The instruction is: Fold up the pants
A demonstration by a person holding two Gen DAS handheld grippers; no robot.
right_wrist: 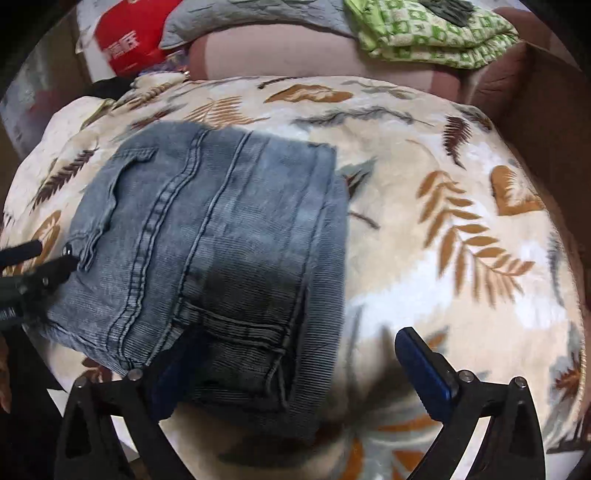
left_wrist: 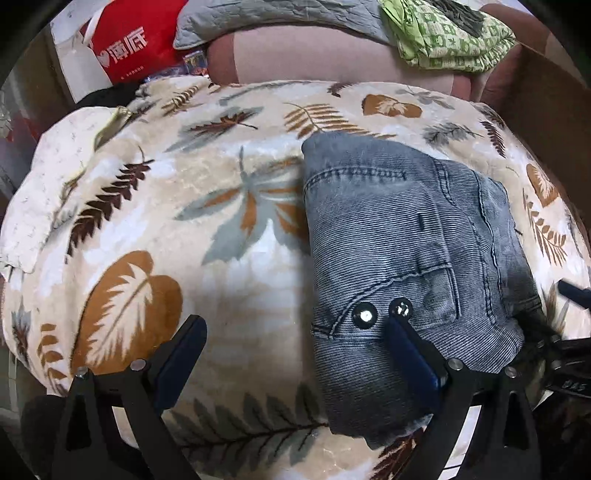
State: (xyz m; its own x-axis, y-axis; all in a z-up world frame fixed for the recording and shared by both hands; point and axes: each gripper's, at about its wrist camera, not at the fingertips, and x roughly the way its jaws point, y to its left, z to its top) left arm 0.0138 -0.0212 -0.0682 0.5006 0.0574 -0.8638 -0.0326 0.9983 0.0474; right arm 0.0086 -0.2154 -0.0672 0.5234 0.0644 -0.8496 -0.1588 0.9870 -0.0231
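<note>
Grey-blue denim pants (left_wrist: 402,251) lie folded in a compact bundle on a leaf-patterned blanket (left_wrist: 184,221). My left gripper (left_wrist: 295,328) is open at the pants' near left edge; its right finger (left_wrist: 406,347) rests over the denim by two metal rivets, its left finger over bare blanket. In the right wrist view the pants (right_wrist: 221,236) fill the left half. My right gripper (right_wrist: 291,350) is open at their near right edge; its left finger is partly hidden under the denim, its right finger (right_wrist: 421,362) over the blanket. The left gripper also shows at that view's left edge (right_wrist: 40,273).
A red and white bag (left_wrist: 125,40), a grey quilted cloth (left_wrist: 266,18) and a green patterned cloth (left_wrist: 447,33) lie beyond the blanket on a pink cushion (left_wrist: 314,59). A brown cardboard wall (left_wrist: 546,103) stands at the right.
</note>
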